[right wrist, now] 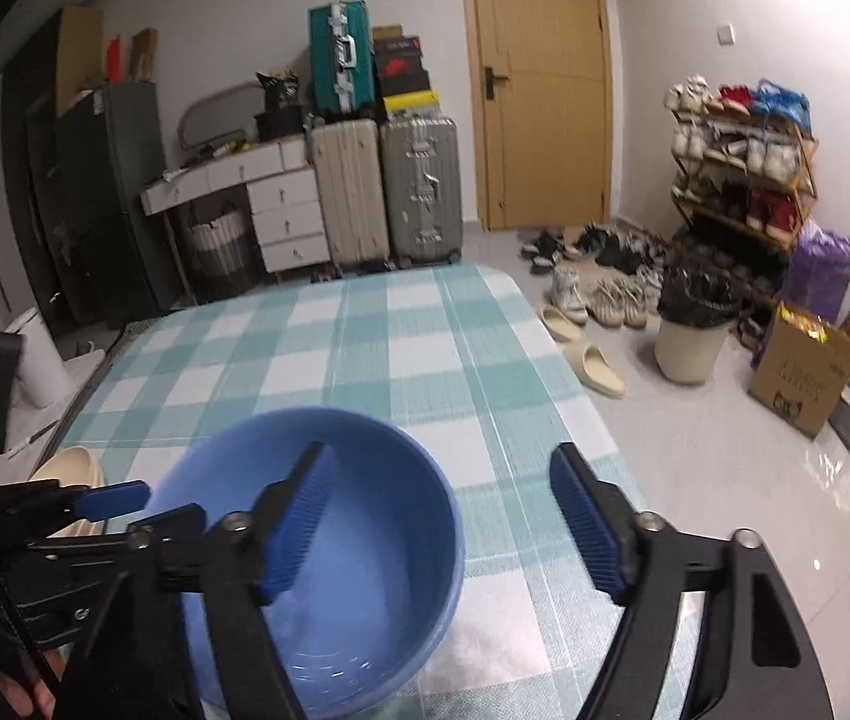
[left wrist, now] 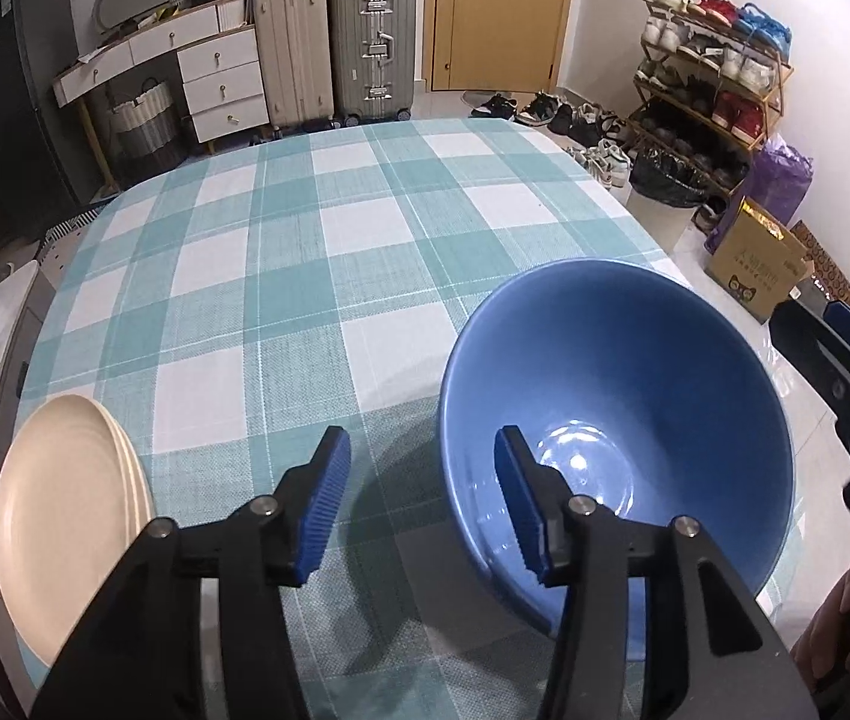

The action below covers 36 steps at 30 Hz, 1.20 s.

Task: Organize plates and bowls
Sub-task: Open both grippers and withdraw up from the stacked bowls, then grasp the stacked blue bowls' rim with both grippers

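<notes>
Teal-and-white checked cloth covered the table [left wrist: 305, 276], and beyond its far edge stood a white chest of drawers [left wrist: 224, 84], a beige suitcase [left wrist: 294, 51], a silver suitcase [left wrist: 372, 48], a wooden door [left wrist: 500, 12] and a loaded shoe rack [left wrist: 713, 84] against the pale walls. A cardboard box [left wrist: 758, 261] sat on the glossy floor to the right of the table.

A blue bowl [left wrist: 653, 384] sat upright and empty on the cloth near the table's right edge. A stack of cream plates [left wrist: 62, 516] lay at the near left edge, well apart from the bowl.

The left gripper [left wrist: 425, 504] pointed down at the cloth with its jaws partly spread and nothing pressed between the pads. Its right finger [left wrist: 521, 504] reached over the bowl's near-left rim into the hollow, while its left finger [left wrist: 320, 504] stood outside over the cloth, so the rim lay between them; whether either pad touched the rim could not be told.

The right gripper [right wrist: 443, 528] stood wide open and held nothing. Its left finger [right wrist: 296, 522] hung over the inside of the bowl [right wrist: 377, 498] and its right finger [right wrist: 584, 522] over bare cloth beside it. Part of a hand [left wrist: 845, 618] showed at the lower right of the left wrist view.
</notes>
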{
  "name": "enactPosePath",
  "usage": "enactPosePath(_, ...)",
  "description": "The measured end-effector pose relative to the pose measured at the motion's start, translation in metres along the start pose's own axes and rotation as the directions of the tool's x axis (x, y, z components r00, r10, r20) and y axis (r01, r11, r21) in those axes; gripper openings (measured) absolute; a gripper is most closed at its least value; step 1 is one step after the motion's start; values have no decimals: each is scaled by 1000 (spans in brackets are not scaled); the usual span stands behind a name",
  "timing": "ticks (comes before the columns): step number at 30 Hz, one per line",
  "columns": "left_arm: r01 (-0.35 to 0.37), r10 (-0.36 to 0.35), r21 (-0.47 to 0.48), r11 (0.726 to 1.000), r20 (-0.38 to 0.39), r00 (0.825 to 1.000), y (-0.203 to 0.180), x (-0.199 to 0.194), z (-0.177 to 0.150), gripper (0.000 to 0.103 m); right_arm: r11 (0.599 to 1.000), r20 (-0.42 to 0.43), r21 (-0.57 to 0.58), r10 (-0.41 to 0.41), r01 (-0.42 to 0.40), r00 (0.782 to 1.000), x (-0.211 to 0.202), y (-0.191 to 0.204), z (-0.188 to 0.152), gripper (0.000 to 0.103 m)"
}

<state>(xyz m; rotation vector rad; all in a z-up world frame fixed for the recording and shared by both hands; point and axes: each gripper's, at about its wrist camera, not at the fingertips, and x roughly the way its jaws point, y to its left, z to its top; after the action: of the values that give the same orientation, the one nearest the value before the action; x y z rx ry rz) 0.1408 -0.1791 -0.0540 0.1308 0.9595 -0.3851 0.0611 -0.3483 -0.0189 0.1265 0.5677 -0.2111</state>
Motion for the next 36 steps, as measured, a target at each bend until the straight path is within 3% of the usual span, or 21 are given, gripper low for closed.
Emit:
enactPosePath(4, -2, 2, 7, 1000, 19, 1000, -2, -5, 0, 55, 1000, 17, -18, -7, 8, 1000, -8, 5, 1, 85)
enactPosePath(8, -13, 12, 17, 1000, 57, 998, -2, -11, 0, 88, 1000, 13, -15, -8, 8, 1000, -10, 5, 0, 85)
enactPosePath(12, -27, 26, 8, 1000, 107, 994, 1, -21, 0, 94, 1000, 4, -10, -6, 6, 1000, -13, 4, -3, 89)
enactPosePath(26, -9, 10, -15, 1000, 28, 1000, 2, -2, -2, 98, 998, -81, 47, 48, -45, 996, 7, -10, -7, 93)
enactPosePath(30, -4, 4, -18, 1000, -10, 1000, 2, 8, -1, 98, 994, -159, 86, 80, -67, 984, 25, -18, -9, 93)
enactPosePath(36, 16, -20, -50, 999, -80, 997, 4, 26, 2, 98, 976, -269, 180, 171, -125, 948, 55, -30, -14, 93)
